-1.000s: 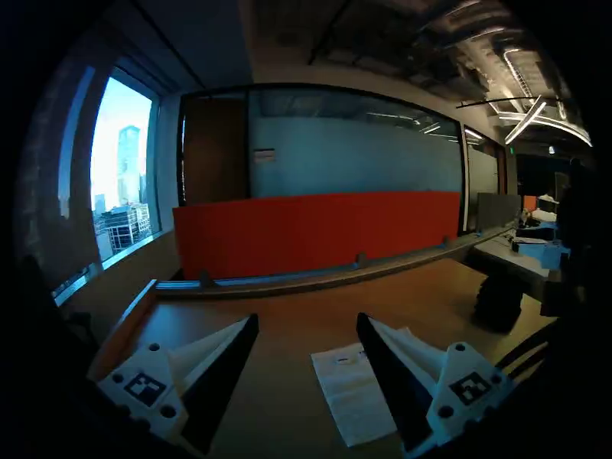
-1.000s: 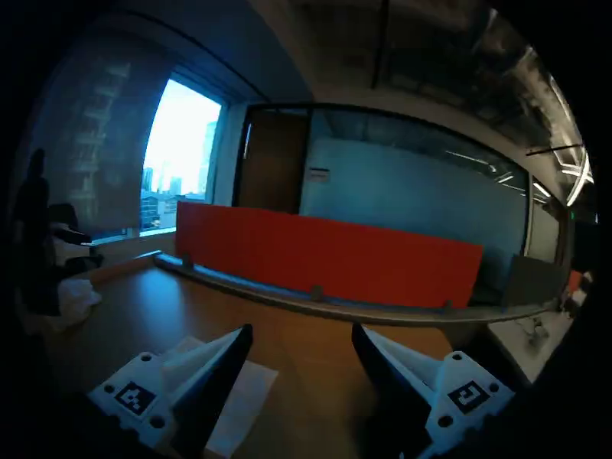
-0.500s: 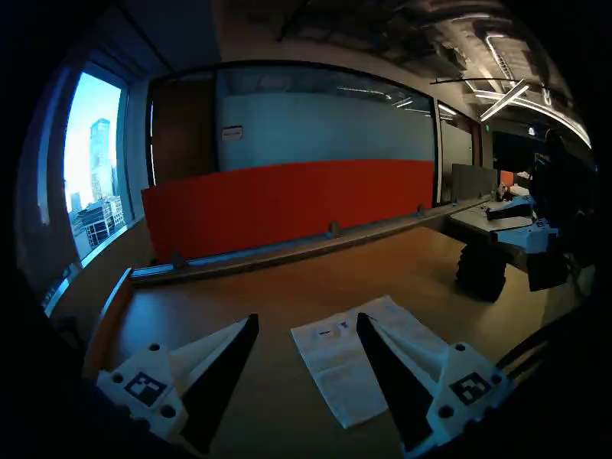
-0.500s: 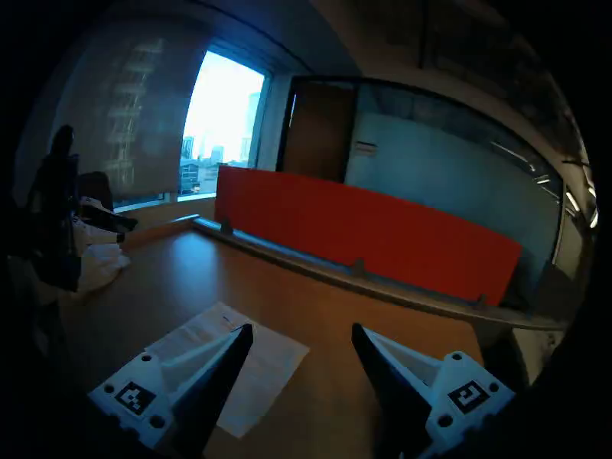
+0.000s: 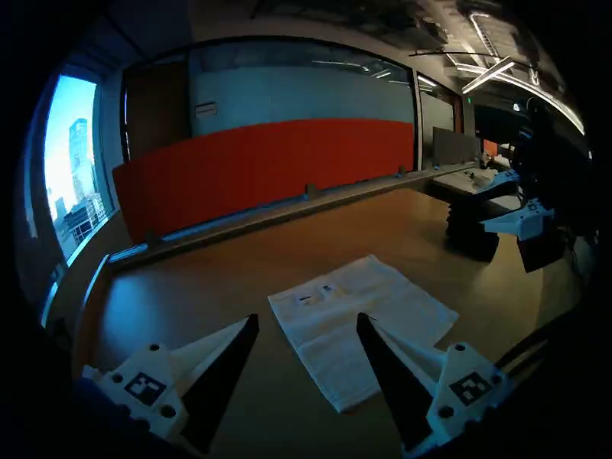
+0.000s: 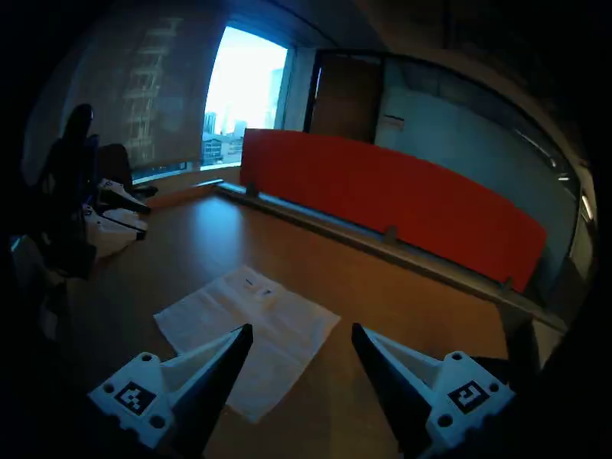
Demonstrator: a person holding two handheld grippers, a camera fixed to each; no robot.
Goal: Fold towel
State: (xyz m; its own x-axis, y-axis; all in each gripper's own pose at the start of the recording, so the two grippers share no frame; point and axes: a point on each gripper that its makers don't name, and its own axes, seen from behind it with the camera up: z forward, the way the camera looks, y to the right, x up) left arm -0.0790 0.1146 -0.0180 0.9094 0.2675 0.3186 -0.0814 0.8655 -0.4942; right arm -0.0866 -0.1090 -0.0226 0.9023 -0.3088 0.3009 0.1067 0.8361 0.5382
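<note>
A white rectangular cloth towel [image 5: 336, 329] lies spread flat on the brown wooden tabletop [image 5: 229, 268], with a small label patch [image 5: 317, 294] near its far edge. In the left gripper view, the left claw [image 5: 306, 317] hangs above the tabletop with its two white fingers wide apart and nothing between them. Its right finger overlaps the near part of the towel in the picture, though whether it touches the cloth cannot be told.

In the right gripper view, the right claw [image 6: 301, 327] also stands open and empty. Its left fingertip sits over the towel's near side, and its right finger is over bare wood.

Beyond the towel a grey rail [image 5: 291, 210] runs along the tabletop's far edge, and behind it stands a long red-orange partition panel [image 5: 268, 168]. A bright window [image 5: 69, 168] with city buildings outside lies to the left of the panel. A dark bulky object [image 5: 470, 229], too dim to identify, rests on the tabletop well apart from the towel, toward the right.
</note>
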